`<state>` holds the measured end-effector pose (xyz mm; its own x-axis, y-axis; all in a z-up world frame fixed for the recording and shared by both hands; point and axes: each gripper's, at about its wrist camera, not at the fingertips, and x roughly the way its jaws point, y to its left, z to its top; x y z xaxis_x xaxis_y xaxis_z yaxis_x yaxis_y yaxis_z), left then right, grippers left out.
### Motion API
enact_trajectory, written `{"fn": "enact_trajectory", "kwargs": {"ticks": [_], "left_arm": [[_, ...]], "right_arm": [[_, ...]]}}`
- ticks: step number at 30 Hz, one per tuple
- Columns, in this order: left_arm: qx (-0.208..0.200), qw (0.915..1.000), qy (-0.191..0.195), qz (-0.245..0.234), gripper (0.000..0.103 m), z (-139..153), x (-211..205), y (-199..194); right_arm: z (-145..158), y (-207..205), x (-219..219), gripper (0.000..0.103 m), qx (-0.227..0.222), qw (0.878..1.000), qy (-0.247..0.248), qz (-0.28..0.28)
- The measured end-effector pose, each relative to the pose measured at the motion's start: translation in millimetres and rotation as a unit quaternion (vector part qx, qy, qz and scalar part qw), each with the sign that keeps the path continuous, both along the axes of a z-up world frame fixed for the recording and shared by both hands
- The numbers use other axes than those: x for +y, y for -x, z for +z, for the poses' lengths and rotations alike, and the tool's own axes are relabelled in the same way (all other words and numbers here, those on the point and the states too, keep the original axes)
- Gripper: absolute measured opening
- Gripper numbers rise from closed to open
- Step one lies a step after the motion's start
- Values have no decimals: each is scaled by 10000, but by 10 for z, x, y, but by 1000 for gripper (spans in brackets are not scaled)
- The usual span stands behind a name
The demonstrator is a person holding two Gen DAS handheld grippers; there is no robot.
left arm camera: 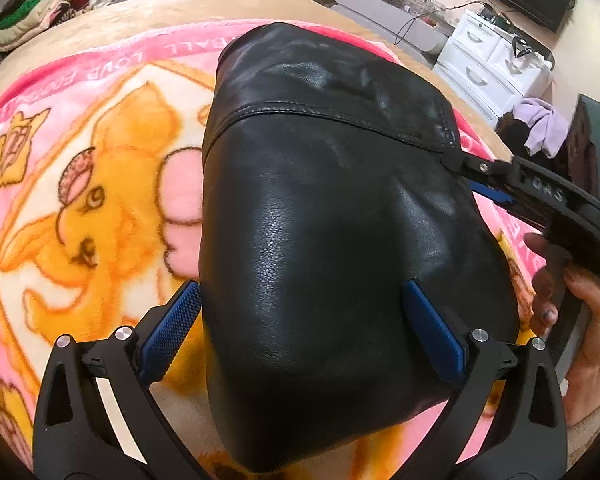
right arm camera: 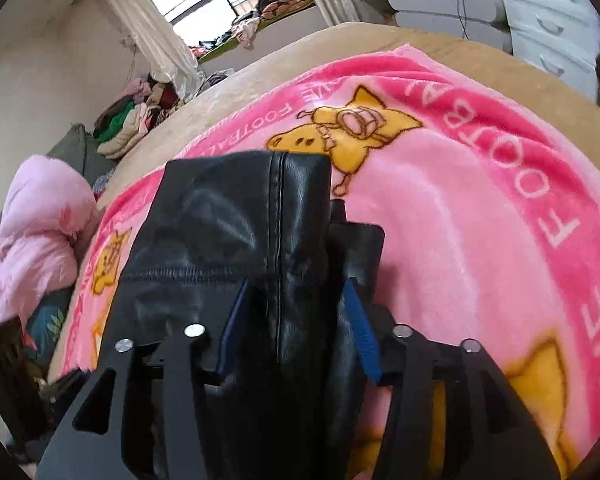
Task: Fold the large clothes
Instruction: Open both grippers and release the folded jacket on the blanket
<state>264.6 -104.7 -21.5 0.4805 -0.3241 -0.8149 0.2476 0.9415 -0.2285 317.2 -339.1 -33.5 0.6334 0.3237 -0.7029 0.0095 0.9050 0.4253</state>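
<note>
I had the black leather jacket [left arm camera: 332, 216] lying folded into a thick bundle on the pink blanket [left arm camera: 100, 152], which covered the bed [right arm camera: 440, 44]. My left gripper [left arm camera: 300, 328] sat over the near end of the bundle, jaws wide apart, blue pads either side of the leather and not pressing it. My right gripper [right arm camera: 296, 320] was at the bundle's right edge, by the seam; its jaws stood part-way apart with a ridge of leather running up between the pads. From the wrist view I judged the pads were off the leather, so that hand was letting go, not gripping. In the left view I could see the hand [left arm camera: 580, 312] on that gripper's handle, the tips right against the jacket's edge.

My read was that the fold was laid and I was at the release. Next move, as I saw it: back the right gripper clear without dragging the top layer, since leather is stiff and springy and may pop open. Then both could press the bundle flat, or take hold for another fold if it was still too big
</note>
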Motion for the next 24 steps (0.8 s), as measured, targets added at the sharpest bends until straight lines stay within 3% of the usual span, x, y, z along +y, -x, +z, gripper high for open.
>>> {"fn": "enact_trajectory", "kwargs": {"ticks": [7,13,16,24], "left_arm": [[-31,9999,-69,73,95,45,4,59],[-79,9998,-140,142,95,95,0,126],[-180,9993,-244,222,94,144,17,195],[-676,9965,-384,297,94,393,84,533]], "right_arm": [[101,234,-29,70,-131,9999,18,88],[265,425,-38,75,-374,9991,90,152],[355,530,-58,86,-509,9986,65,128],[535,955,25,97,-1038,9944,182,114]]}}
